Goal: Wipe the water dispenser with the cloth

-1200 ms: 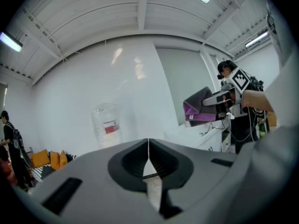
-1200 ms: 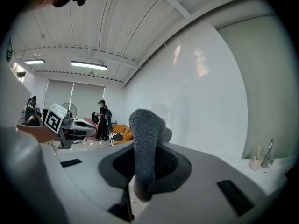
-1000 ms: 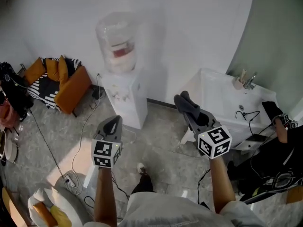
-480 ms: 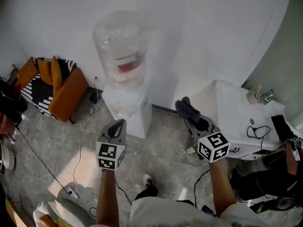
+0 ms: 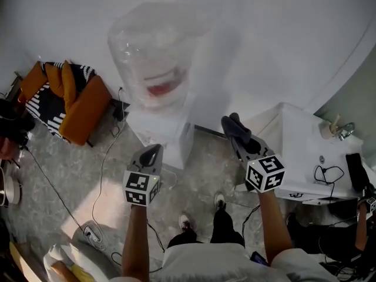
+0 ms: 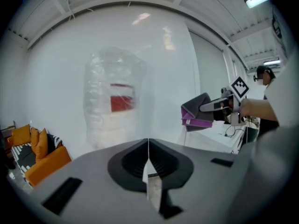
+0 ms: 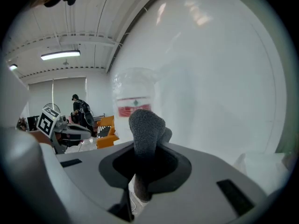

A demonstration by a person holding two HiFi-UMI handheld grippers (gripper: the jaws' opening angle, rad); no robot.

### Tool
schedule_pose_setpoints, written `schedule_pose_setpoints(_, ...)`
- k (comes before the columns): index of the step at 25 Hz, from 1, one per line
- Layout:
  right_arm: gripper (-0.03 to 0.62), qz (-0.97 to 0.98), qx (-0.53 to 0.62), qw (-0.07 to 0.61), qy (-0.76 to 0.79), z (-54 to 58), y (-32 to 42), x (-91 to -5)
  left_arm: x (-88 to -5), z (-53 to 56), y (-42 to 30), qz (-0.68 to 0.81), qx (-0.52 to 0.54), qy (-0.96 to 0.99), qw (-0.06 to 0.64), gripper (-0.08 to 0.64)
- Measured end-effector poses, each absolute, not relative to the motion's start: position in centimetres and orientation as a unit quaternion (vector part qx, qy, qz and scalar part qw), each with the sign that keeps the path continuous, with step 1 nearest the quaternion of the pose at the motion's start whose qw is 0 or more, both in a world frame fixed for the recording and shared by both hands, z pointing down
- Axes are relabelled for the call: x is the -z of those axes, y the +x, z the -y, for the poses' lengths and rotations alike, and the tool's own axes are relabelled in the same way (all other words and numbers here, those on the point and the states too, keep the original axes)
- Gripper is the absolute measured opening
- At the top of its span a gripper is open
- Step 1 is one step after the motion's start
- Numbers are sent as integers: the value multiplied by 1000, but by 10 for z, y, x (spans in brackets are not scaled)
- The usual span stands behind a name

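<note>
Cloth (image 5: pixel 233 127) in right gripper (image 5: pixel 239 142), dispenser (image 5: pixel 163 131) ahead.

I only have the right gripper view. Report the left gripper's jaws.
Observer: The left gripper has its jaws shut together, with nothing between them.
Operator: Describe the side of the cloth I can't see.
Observer: In the left gripper view the grey cloth, clamped in the right gripper, shows a purple underside.
Operator: Check the floor by the dispenser.
Observer: In the head view a thin cable trails over the speckled floor, from beside the white water dispenser with its clear bottle to a white power strip.
</note>
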State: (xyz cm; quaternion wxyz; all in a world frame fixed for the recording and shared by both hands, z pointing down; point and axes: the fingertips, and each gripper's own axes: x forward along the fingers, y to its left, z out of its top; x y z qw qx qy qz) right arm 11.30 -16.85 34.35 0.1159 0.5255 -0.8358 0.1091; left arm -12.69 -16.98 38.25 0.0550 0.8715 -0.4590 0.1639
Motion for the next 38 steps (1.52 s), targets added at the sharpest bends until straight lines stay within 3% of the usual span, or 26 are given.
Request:
schedule_pose_setpoints(20, 64, 858, -255, 176, 409, 463, 86, -554, -478, 293, -117, 572, -193, 782, 155, 18)
schedule_pose_setpoints(30, 64, 858, -283, 151, 401, 488, 45, -591, -514, 301, -113, 575, -199, 773, 178, 18)
schedule_pose_setpoints(38, 64, 869, -298, 145, 368, 443, 20, -593, -517, 291, -115, 566, -204, 778, 180, 18)
